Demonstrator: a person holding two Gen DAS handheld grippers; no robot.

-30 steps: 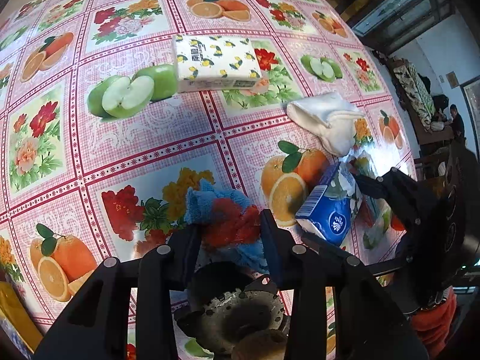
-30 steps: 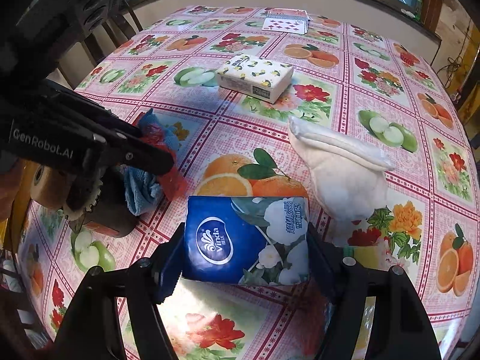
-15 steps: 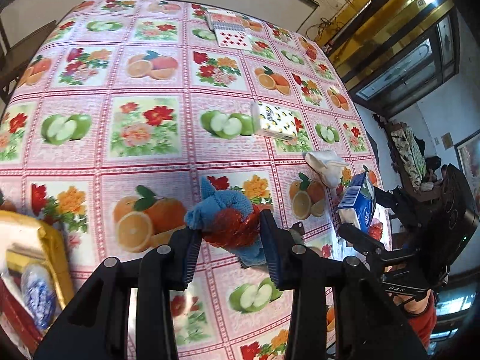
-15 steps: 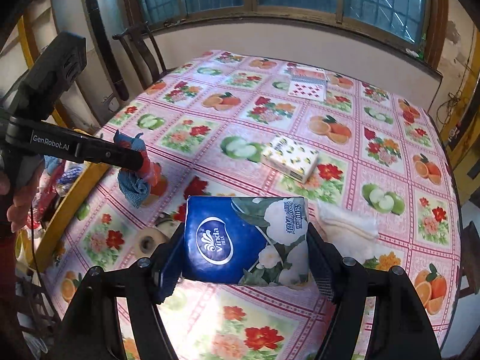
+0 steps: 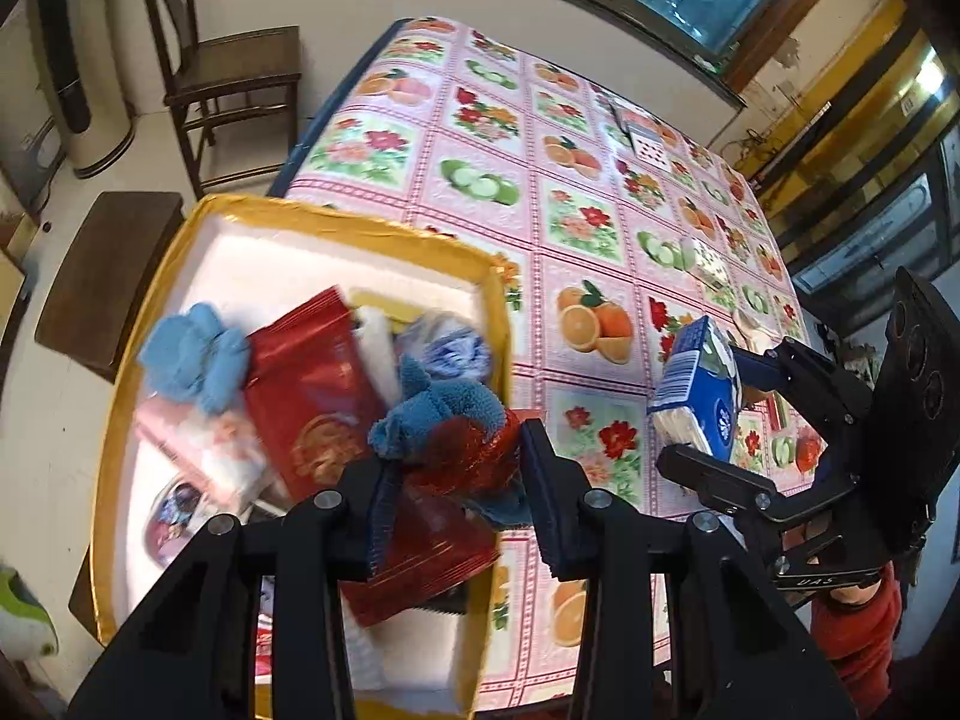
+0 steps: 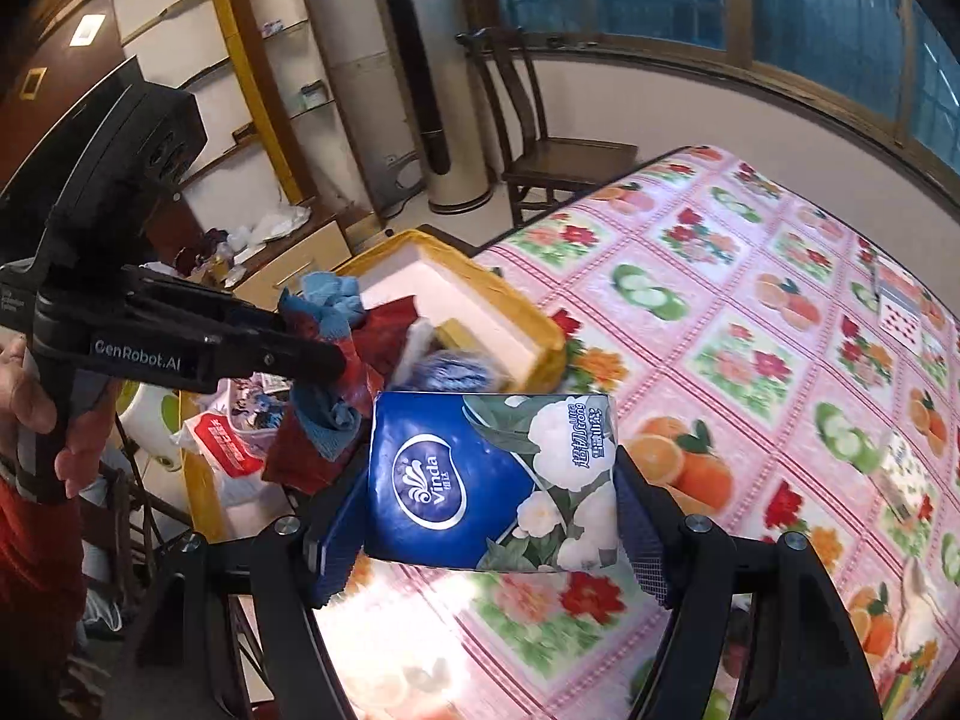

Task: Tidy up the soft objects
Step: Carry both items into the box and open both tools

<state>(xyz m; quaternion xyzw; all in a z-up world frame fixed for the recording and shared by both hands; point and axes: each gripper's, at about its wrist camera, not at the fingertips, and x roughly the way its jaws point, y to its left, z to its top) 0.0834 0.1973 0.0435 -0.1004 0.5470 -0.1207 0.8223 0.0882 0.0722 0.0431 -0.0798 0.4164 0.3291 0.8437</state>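
My left gripper [image 5: 459, 480] is shut on a blue-and-red fleece cloth [image 5: 444, 426] and holds it in the air over a yellow-rimmed white foam box [image 5: 498, 312]. The box holds a light blue cloth [image 5: 192, 354], a red packet [image 5: 306, 384], a pink tissue pack [image 5: 204, 444] and other soft items. My right gripper [image 6: 489, 540] is shut on a blue Vinda tissue pack [image 6: 492, 486], lifted above the table's left edge beside the box [image 6: 492, 294]. In the right wrist view the left gripper [image 6: 324, 360] grips the cloth [image 6: 324, 414] above the box.
On the fruit-print tablecloth [image 5: 576, 222] lie a yellow-patterned tissue pack [image 6: 906, 480], a white cloth [image 6: 918, 594] and playing cards [image 5: 648, 147]. A wooden chair [image 5: 234, 72] and a dark bench [image 5: 102, 276] stand beyond the box. A hand [image 6: 36, 396] grips the left handle.
Both grippers rose from the table and swung left. The cloth now hangs over the foam box, and the tissue pack has come along to the table edge beside it.
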